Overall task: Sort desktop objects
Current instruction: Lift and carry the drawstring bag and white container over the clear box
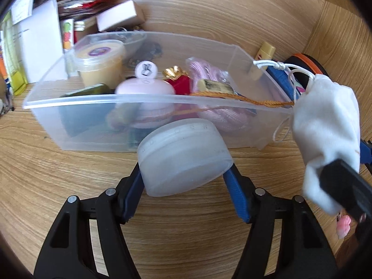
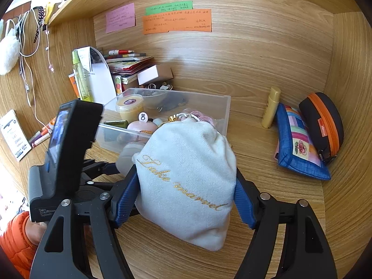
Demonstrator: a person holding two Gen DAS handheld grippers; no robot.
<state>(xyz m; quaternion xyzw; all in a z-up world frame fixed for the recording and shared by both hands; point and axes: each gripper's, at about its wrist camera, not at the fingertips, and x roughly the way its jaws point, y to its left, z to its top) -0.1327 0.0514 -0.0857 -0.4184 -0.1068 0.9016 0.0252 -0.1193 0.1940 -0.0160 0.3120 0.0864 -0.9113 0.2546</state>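
Two claws are each clamped on one thing above the wooden worktop [image 1: 69, 158]. The left claw [image 1: 184, 165] grips a frosted round jar [image 1: 183, 158] across its sides, its blue pads pressed on the wall at 9 and 3 o'clock; the jar is tipped so that its flat face looks toward 6 o'clock, and its axis runs away toward the clear plastic bin [image 1: 97, 116] just beyond it at 12 o'clock. The right claw [image 2: 187, 190] squeezes a white drawstring pouch [image 2: 186, 181] with gold script; the pouch's long axis runs from its cinched neck at 12 o'clock, over the bin's near corner, down to its rounded bottom at 6 o'clock.

In the bin lie one yellow lidded tub [image 1: 100, 62], one pink round case [image 1: 145, 90] with a rabbit tag, one coil of pink cord [image 1: 204, 74] and one red-and-gold trinket [image 1: 179, 81].

At 3 o'clock in the right wrist view stand one yellow tube [image 2: 270, 107], one blue patchwork pouch [image 2: 300, 146] and one black case with an orange zip [image 2: 323, 125], all near the side wall. Three paper notes [image 2: 176, 21] are stuck on the back panel at 12 o'clock. An orange sleeve [image 2: 14, 239] shows at 8 o'clock.
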